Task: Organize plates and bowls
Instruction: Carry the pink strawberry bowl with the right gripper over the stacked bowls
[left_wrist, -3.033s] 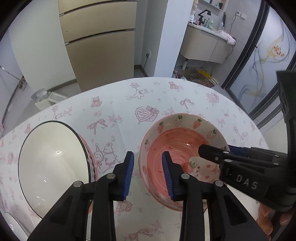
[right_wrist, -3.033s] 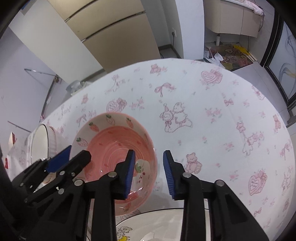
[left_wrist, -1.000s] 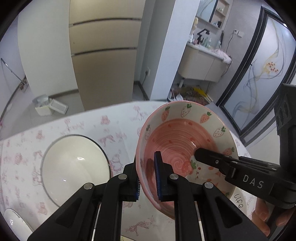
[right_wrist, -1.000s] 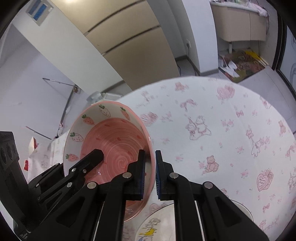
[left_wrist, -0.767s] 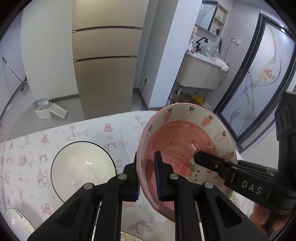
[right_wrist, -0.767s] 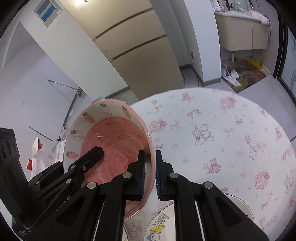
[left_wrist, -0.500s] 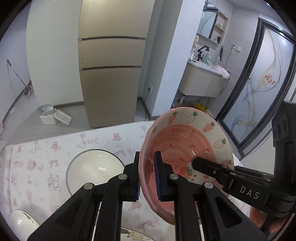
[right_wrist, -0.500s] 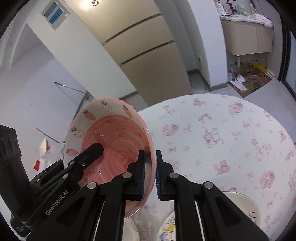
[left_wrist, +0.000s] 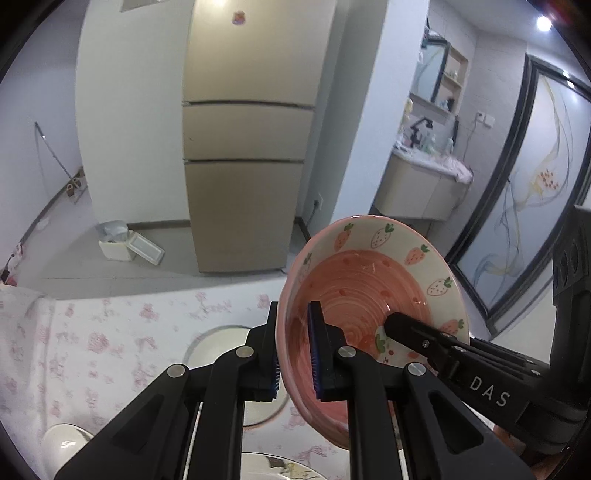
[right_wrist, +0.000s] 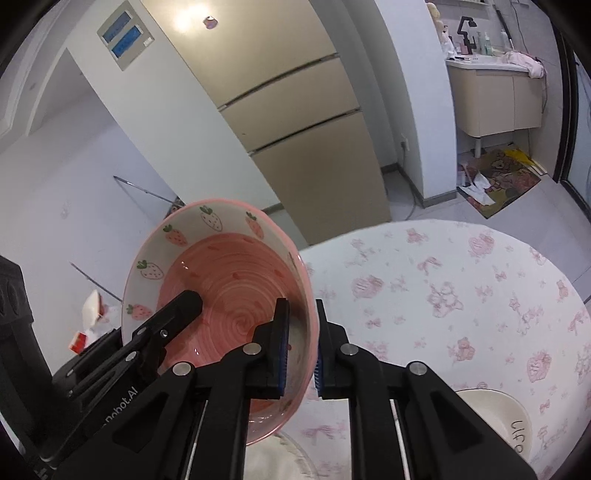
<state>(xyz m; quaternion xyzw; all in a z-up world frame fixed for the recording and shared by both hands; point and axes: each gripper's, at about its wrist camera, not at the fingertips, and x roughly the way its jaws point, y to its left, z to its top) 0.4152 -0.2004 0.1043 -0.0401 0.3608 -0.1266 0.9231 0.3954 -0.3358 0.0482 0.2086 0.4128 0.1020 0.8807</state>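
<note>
The room is the largest thing in view: pale walls, a grey tiled floor, and one tall beige refrigerator (left_wrist: 249, 155) with three smooth door panels. To its right stands one beige vanity cabinet (left_wrist: 419, 192) under a mirror, beside a dark-framed glass door (left_wrist: 532, 192) painted with a flower.

Below lies the surface (right_wrist: 461, 295), round-edged and draped in a soft white cloth printed with pink bears, bows and hearts. Three pale dishes rest on it in the left wrist view: a white bowl (left_wrist: 218, 343) with a thin dark rim, partly hidden by the jaws, a white dish (left_wrist: 62, 439) at the lower left, and a cartoon-printed plate (left_wrist: 280, 467) at the bottom edge.

One glazed ceramic strawberry bowl (left_wrist: 373, 291), pink with a spiral inside and a cream band of strawberries, is held tilted in the air above the surface. The left gripper (left_wrist: 295, 350) has its jaws clenched on the bowl's left wall, and the right gripper (right_wrist: 301, 347) grasps the opposite wall, blue ribbed pads on either side of it.
</note>
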